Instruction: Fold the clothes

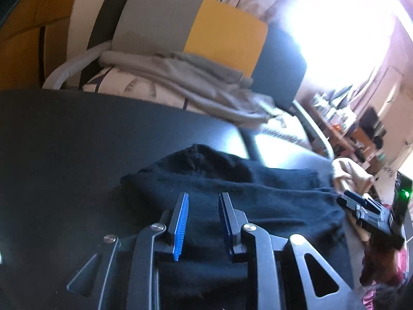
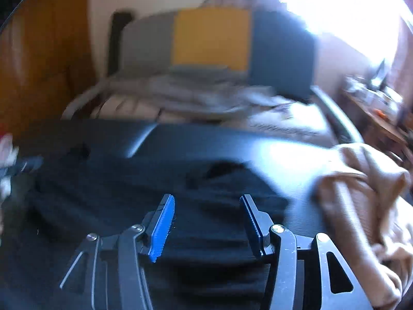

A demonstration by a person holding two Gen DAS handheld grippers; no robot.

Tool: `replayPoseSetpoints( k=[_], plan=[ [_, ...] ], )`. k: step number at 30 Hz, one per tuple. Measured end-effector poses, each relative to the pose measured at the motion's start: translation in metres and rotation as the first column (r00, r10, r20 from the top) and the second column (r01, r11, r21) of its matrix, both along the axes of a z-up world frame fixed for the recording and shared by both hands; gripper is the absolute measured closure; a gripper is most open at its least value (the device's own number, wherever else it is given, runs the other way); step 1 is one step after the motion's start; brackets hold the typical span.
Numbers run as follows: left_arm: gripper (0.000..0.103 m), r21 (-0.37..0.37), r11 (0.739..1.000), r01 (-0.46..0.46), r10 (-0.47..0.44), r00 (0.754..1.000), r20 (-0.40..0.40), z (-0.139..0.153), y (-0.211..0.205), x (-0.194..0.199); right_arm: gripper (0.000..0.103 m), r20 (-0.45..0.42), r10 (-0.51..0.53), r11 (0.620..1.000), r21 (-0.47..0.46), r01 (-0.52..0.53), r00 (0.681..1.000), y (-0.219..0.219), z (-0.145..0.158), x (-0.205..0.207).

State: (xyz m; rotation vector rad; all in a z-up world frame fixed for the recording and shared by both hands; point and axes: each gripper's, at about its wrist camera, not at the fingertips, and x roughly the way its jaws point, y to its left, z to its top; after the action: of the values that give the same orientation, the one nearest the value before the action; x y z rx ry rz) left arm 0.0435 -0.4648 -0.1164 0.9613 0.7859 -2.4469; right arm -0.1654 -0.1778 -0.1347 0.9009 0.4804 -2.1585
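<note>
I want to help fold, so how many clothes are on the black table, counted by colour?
Black: 1, the black garment lying flat on the black table.
Beige: 1, the crumpled beige garment at the table's right side.
Total: 2 on the table.
The grey clothes on the chair behind are not counted.

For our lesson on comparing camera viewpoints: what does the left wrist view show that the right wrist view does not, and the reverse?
Only the left wrist view shows the right claw from outside, at the black garment's right edge, plus pink patterned fabric low right.
Only the right wrist view shows the crumpled beige ribbed garment nearly whole.
Both show the black knitted garment on the dark table, and the grey, yellow and navy cushion behind.
</note>
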Motion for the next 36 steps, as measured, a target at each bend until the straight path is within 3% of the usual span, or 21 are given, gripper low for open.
replayPoseSetpoints(
  k=[3,6,9,13,15,18,22,25,28,30,36],
  plan=[
    [0.079,0.001,1.0,-0.009,0.009,0.998,0.057,-0.019,-0.009,-0.011,0.049,0.042,0.021,0.996,0.081,-0.024,0.999,-0.028,-0.027,0.003],
    [0.077,-0.046,0.999,0.018,-0.015,0.998,0.069,-0.032,-0.01,-0.018,0.031,0.103,-0.05,0.999,0.004,0.05,0.993,-0.018,-0.04,-0.015],
    [0.076,-0.088,0.995,0.035,-0.029,0.997,0.072,-0.034,-0.016,-0.028,0.03,0.12,-0.052,0.998,-0.039,0.057,0.991,-0.014,-0.044,-0.022],
    [0.077,-0.059,0.998,0.014,-0.009,0.997,0.083,-0.029,-0.026,-0.033,0.029,0.09,-0.061,0.998,-0.016,0.063,0.994,-0.018,-0.043,-0.021],
    [0.077,-0.052,0.999,-0.007,0.01,0.998,0.065,-0.017,-0.022,-0.022,0.027,0.082,-0.067,0.998,-0.014,0.069,0.994,-0.016,-0.042,-0.018],
    [0.076,0.004,1.0,-0.017,0.018,0.999,-0.04,-0.002,-0.013,0.016,0.027,0.103,-0.084,0.996,-0.033,0.088,0.991,-0.005,-0.043,-0.012],
    [0.076,-0.036,0.999,0.015,-0.018,0.996,-0.088,0.009,0.009,0.052,0.027,0.14,-0.079,0.995,-0.052,0.087,0.987,0.008,-0.032,-0.003],
    [0.075,-0.082,0.994,0.069,-0.074,0.995,-0.062,0.009,0.018,0.045,0.027,0.143,-0.041,0.998,-0.05,0.049,0.989,0.011,-0.028,0.014],
    [0.075,-0.065,0.991,0.117,-0.115,0.993,0.037,-0.01,0.028,0.034,0.027,0.13,-0.049,0.999,-0.016,0.051,0.99,0.016,-0.035,0.024],
    [0.076,-0.062,0.989,0.134,-0.128,0.988,0.083,-0.025,0.033,0.036,0.022,0.13,-0.055,0.998,-0.029,0.059,0.99,0.025,-0.04,0.028],
    [0.074,-0.01,0.998,0.063,-0.063,0.998,0.017,-0.039,0.019,0.051,0.015,0.146,-0.059,0.996,-0.056,0.068,0.988,0.029,-0.045,0.026]
  ],
)
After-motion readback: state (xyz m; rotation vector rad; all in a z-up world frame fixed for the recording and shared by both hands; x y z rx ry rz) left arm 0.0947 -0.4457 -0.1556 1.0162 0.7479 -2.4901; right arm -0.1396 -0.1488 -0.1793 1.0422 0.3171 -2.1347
